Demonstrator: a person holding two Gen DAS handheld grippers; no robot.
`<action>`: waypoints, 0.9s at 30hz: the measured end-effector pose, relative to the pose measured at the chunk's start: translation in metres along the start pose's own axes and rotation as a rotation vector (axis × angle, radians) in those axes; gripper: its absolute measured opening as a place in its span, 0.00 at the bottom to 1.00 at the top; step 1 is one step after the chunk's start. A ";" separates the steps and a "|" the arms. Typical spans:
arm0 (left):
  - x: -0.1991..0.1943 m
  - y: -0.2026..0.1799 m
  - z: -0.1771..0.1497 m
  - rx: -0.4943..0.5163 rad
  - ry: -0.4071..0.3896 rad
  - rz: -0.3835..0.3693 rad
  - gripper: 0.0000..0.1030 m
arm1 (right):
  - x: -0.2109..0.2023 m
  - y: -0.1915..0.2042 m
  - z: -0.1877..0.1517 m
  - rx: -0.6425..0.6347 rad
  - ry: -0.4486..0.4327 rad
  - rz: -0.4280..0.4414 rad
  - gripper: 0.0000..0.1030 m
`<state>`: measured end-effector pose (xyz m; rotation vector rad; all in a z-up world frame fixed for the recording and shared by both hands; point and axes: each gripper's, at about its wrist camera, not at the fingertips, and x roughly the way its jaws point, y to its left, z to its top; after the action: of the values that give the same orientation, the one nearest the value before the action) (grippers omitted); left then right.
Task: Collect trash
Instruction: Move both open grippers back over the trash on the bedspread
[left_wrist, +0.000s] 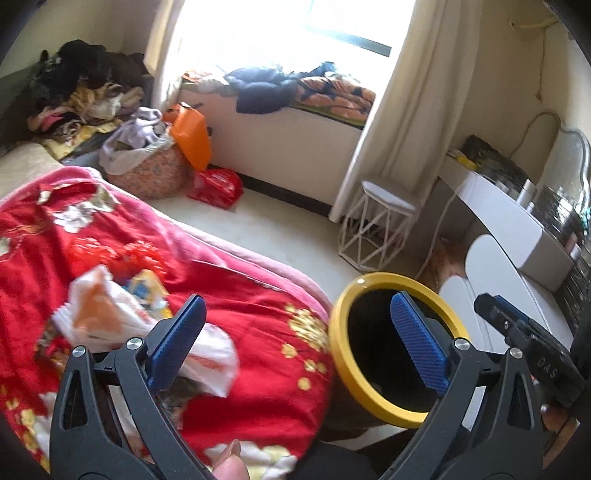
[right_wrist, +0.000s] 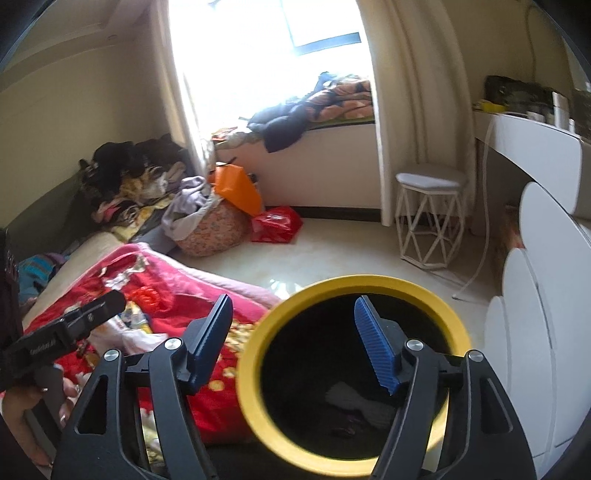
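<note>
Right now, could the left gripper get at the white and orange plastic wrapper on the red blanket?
Probably yes: the left gripper is open, and the white and orange plastic wrapper lies uncovered on the red blanket just ahead.

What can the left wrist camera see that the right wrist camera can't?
Only the left wrist view clearly shows the white and orange wrappers on the red blanket, under the open left gripper. Only the right wrist view looks down into the yellow bin, with something crumpled at the bottom, under the open right gripper. Both show the bin, blanket and white stool.
</note>
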<state>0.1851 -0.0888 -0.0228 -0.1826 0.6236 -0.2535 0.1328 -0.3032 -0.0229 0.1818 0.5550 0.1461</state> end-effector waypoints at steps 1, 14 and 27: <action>-0.004 0.004 0.001 -0.005 -0.009 0.008 0.89 | 0.001 0.004 0.000 -0.007 0.001 0.008 0.65; -0.035 0.049 0.008 -0.069 -0.070 0.080 0.89 | 0.016 0.066 0.000 -0.103 0.038 0.116 0.70; -0.054 0.096 0.002 -0.137 -0.082 0.152 0.89 | 0.036 0.109 -0.009 -0.168 0.077 0.169 0.73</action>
<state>0.1610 0.0180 -0.0148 -0.2749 0.5704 -0.0564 0.1483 -0.1890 -0.0262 0.0596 0.6008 0.3637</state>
